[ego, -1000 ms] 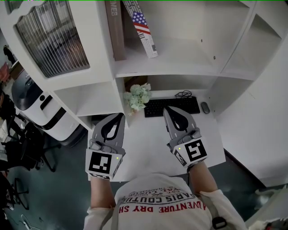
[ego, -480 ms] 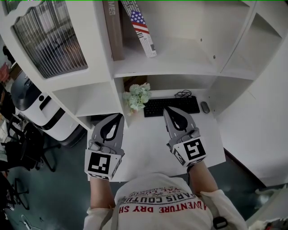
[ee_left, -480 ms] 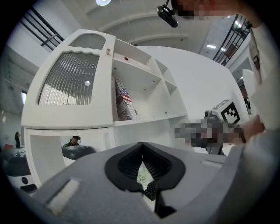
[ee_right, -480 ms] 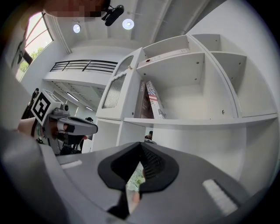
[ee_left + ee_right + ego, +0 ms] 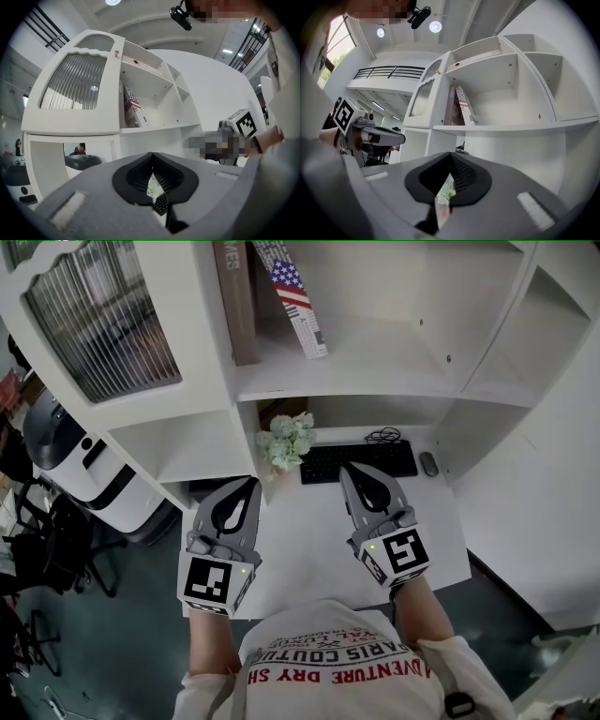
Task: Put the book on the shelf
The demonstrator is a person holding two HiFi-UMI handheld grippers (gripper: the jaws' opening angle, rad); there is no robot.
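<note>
The grey left gripper [image 5: 249, 483] and grey right gripper [image 5: 349, 469] are shut tight, and nothing is held. The flag-striped book [image 5: 298, 302] is leaned on the white shelf [image 5: 375, 373], beside a brown book [image 5: 240, 306].

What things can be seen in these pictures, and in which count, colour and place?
shelf unit: one, white, behind the desk
cabinet door: one, white with ribbed pane, upper left
brown book: one, brown, upright on the shelf
flag book: one, stars-and-stripes print, tilted right of the brown book
plant: one, pale green, left of the keyboard
keyboard: one, black, back of the desk
mouse: one, grey, right of the keyboard
cable: one, black, behind the keyboard
desk: one, white, under both grippers
machine: one, white and black, floor at the left
left gripper: one, grey, shut and empty, over the desk's left edge
right gripper: one, grey, shut and empty, near the keyboard
</note>
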